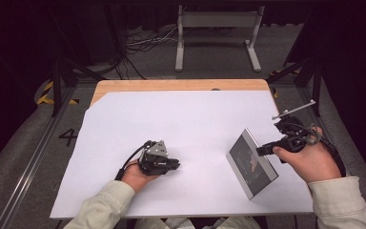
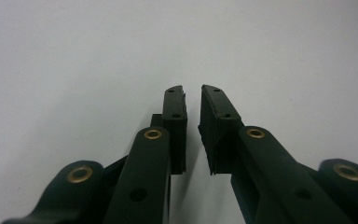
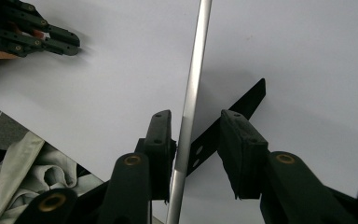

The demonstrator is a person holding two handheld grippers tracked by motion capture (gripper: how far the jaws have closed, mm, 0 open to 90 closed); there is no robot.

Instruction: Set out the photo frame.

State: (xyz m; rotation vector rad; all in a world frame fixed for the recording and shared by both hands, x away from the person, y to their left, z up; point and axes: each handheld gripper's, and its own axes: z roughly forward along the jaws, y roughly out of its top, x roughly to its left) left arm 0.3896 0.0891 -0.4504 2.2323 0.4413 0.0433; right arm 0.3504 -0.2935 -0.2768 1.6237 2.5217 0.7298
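A flat panel with a silver rim and dark glossy face stands tilted on the white sheet at the right. My right gripper reaches its upper right edge. In the right gripper view the thin silver edge runs up between the jaws of my right gripper. The left jaw touches it, and white sheet shows in the gap before the right jaw. A black strip slants out behind the panel. My left gripper rests on the sheet at centre-left. Its jaws are nearly together around nothing, and it also shows at the right gripper view's top left.
The white sheet covers most of the wooden table. A grey metal stand and cables lie on the floor beyond the far edge. Black frame legs stand at both sides. A pale sleeve shows at the near edge.
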